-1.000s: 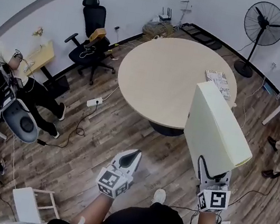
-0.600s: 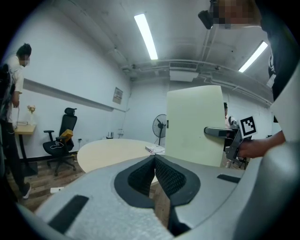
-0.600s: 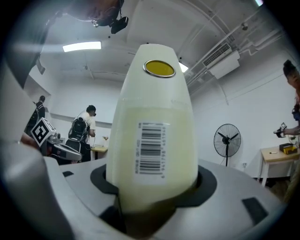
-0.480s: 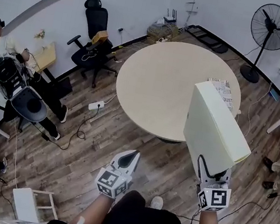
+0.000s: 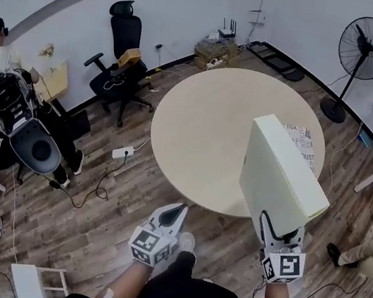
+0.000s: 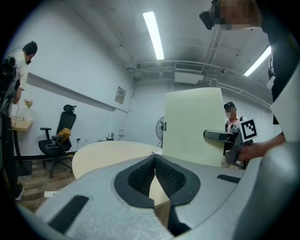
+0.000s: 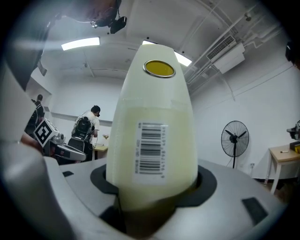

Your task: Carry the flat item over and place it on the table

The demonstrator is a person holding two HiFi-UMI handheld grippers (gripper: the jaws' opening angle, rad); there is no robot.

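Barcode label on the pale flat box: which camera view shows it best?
The right gripper view: the barcode label faces the camera, close, bars distinct, on a narrow edge of the box. The head view shows only its broad face and top edge, no label. The left gripper view shows its broad face, no label.

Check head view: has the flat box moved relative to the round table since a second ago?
Yes: flat box came closer to the round table, overlapping more of it.
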